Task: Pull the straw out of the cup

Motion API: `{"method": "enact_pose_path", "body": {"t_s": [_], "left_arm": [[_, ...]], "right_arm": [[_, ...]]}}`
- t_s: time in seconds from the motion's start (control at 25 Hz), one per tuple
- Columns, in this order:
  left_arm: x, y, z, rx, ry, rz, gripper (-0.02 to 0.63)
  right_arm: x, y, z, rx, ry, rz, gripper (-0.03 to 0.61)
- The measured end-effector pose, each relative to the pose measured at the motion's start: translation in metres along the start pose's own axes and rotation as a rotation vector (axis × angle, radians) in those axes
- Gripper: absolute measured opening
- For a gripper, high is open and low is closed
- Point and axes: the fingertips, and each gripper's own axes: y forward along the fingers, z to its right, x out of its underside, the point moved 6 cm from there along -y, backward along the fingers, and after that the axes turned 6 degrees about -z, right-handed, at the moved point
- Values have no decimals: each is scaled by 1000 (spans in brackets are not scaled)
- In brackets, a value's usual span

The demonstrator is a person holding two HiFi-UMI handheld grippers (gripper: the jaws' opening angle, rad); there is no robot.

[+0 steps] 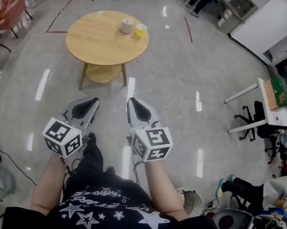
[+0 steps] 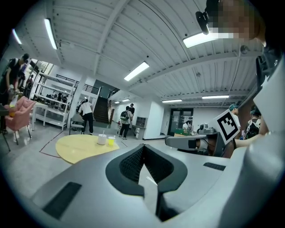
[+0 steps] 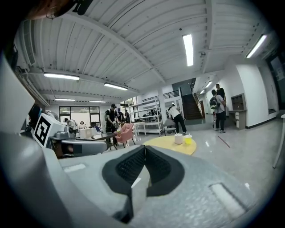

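Both sets of jaws are closed w/ nothing between them. The left gripper (image 1: 90, 104) and right gripper (image 1: 136, 107) are held side by side in front of the person. They point roughly level toward a round wooden surface (image 1: 97, 47), which is well apart from them across the shiny floor (image 1: 190, 81). Near its far edge stand a white cup (image 1: 126, 25) and, just beside it, a yellow cup (image 1: 141, 30).

The step in hand looks like the approach, w/ no pull begun. To do it well:
- Walk right up and get the cups square in front.
- Open one set of jaws before reaching in.
- Prob. best to pinch the straw high w/ one gripper and steady the cup w/ the other.
- Pull straight up so the cup doesn't tip. The yellow cup is close enough to knock.

The views differ. The head view gives the layout & the gap to the surface, but shows no straw. The left gripper view shows what seems to be the straw (image 2: 103, 132), a thin stalk rising from the white cup, too small to be sure. Both gripper views show the pads pressed together at the tip. They also show people (image 2: 127, 120) standing beyond the surface, whom the head view crops to legs.
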Motion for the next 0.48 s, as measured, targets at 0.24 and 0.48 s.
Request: {"method": "enact_pose_path", "body": {"t_s": [0.24, 0.48], "left_arm": [[-19, 34, -76, 15, -1, -17, 6], [-34, 79, -135, -7, -17, -29, 6]], "right_arm": [[-23, 70, 16, 37, 4, -6, 0], [-39, 130, 54, 70, 31, -20, 0]]}}
